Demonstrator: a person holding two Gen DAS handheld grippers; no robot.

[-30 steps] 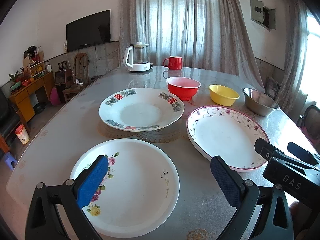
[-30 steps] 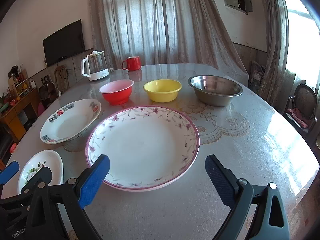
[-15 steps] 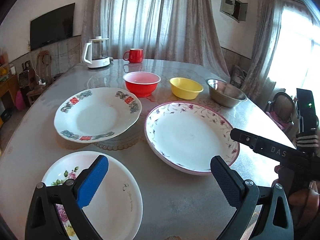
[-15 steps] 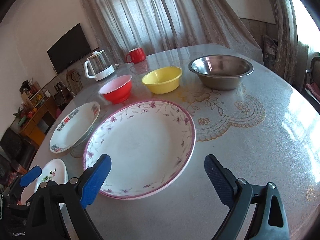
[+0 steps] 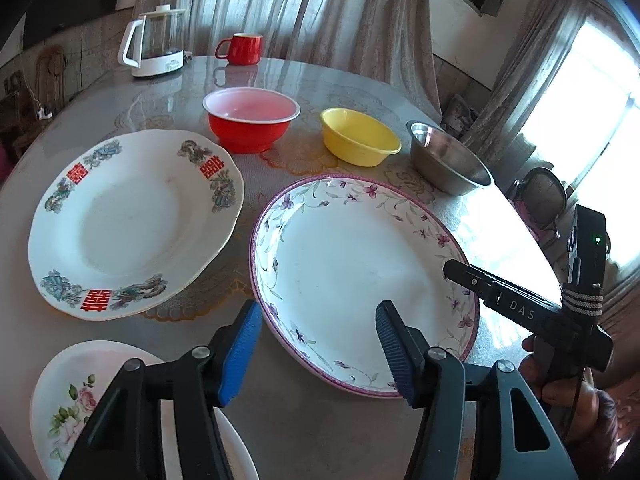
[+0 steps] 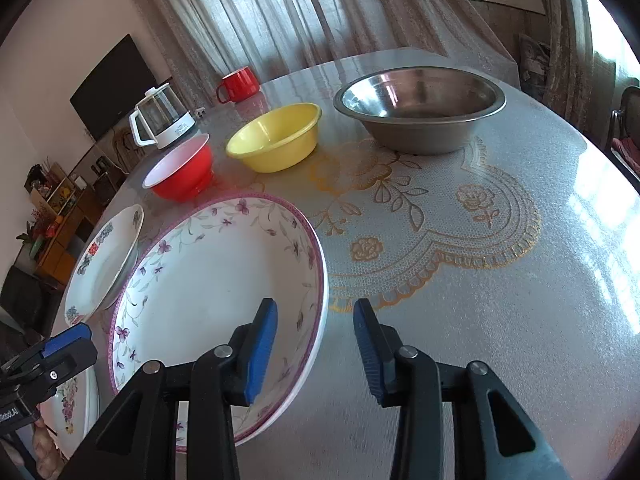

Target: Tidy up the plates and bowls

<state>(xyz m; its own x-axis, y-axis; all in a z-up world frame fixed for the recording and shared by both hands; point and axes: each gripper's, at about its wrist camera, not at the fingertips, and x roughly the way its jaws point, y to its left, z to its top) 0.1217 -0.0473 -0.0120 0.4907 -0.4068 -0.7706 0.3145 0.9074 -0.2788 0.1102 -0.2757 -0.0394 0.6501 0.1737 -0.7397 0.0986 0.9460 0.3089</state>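
left tongs (image 5: 318, 346): jaws just closing in, still apart, straddling near-left rim of purple-flower plate (image 5: 360, 256), no pinch | right tongs (image 6: 314, 346): jaws just closing in, still apart, straddling plate's right rim | plate flat on desk (image 6: 460, 280), beside red-character plate (image 5: 128, 220) | red bowl (image 5: 250, 118), yellow bowl (image 5: 358, 136), steel bowl (image 5: 446, 158) in row behind

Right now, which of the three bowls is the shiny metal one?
The silver steel bowl, at the right end of the row. It is the widest and reflects light, while the yellow plastic bowl and the red bowl with a pale inside beside it are coloured and dull.
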